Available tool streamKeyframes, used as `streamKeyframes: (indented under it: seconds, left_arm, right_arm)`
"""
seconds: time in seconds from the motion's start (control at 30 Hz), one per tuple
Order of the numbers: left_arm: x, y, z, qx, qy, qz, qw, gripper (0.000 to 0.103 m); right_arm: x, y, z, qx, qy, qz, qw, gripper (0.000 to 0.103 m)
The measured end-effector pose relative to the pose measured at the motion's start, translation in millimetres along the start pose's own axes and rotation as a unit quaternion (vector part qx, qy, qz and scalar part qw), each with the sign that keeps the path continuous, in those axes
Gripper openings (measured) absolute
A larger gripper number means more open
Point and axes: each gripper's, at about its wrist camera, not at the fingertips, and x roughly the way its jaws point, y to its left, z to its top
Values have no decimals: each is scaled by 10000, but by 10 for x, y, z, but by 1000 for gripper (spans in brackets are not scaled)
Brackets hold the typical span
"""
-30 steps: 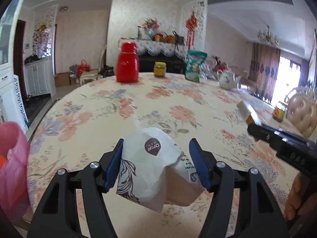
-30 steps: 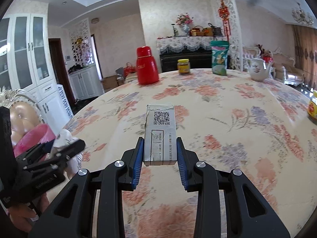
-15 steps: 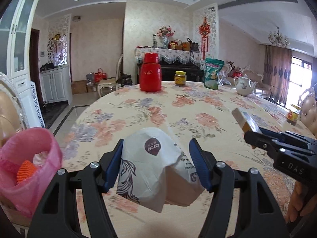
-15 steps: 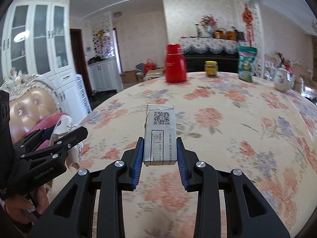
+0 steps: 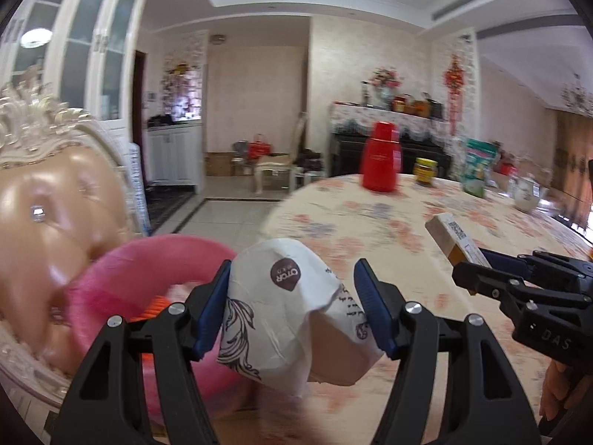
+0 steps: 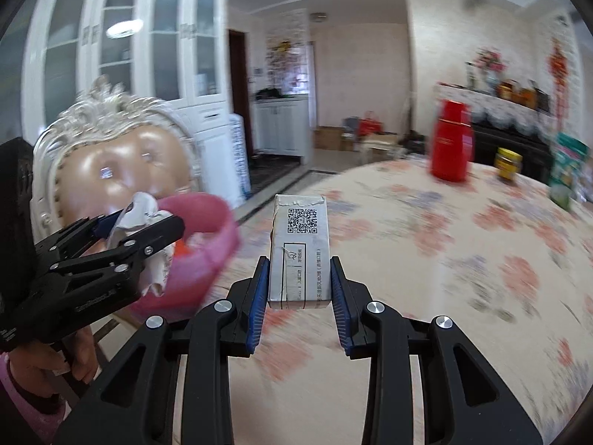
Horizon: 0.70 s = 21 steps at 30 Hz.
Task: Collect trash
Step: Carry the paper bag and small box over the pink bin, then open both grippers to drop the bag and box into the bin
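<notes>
My left gripper [image 5: 292, 311] is shut on a crumpled white paper bag [image 5: 285, 315] with a brown logo, held near the rim of a pink bin [image 5: 148, 259] that stands by a padded chair. Orange trash shows inside the bin. My right gripper [image 6: 299, 289] is shut on a small grey carton [image 6: 299, 252] with a QR code, held over the table's edge. In the right wrist view the left gripper [image 6: 148, 230] with the paper bag [image 6: 142, 215] hangs over the pink bin [image 6: 207, 237]. The right gripper [image 5: 478, 270] with the carton [image 5: 454, 237] shows at the right of the left wrist view.
A round table with a floral cloth [image 6: 444, 259] carries a red thermos [image 6: 451, 150], a yellow jar [image 6: 509, 163] and a green packet [image 6: 567, 170]. An ornate chair [image 6: 107, 163] stands behind the bin. White cabinets [image 6: 122, 48] line the left wall.
Both grippers have swung left from over the table toward the pink bin and chair, each still holding its piece of trash. The bin now sits just in front of the left gripper.
</notes>
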Motion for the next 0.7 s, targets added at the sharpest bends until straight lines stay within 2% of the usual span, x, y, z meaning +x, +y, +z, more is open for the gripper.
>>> streamKeyframes:
  seconds: [0.13, 0.33, 0.5, 0.7]
  left_arm:
    - [18, 525, 48, -217, 9, 428, 9988, 64]
    - [173, 1169, 92, -286, 183, 1028, 9941, 64]
    - [431, 1492, 92, -441, 392, 1151, 9916, 64]
    - [590, 1684, 147, -554, 432, 1230, 9899, 64]
  right_arm:
    - [305, 352, 168, -299, 40, 465, 9985, 32]
    - [770, 761, 352, -571, 177, 918, 9940, 32]
    - [1109, 993, 421, -630, 274, 1121, 9913, 32]
    - [1419, 1099, 488, -577, 412, 1327, 9886, 33]
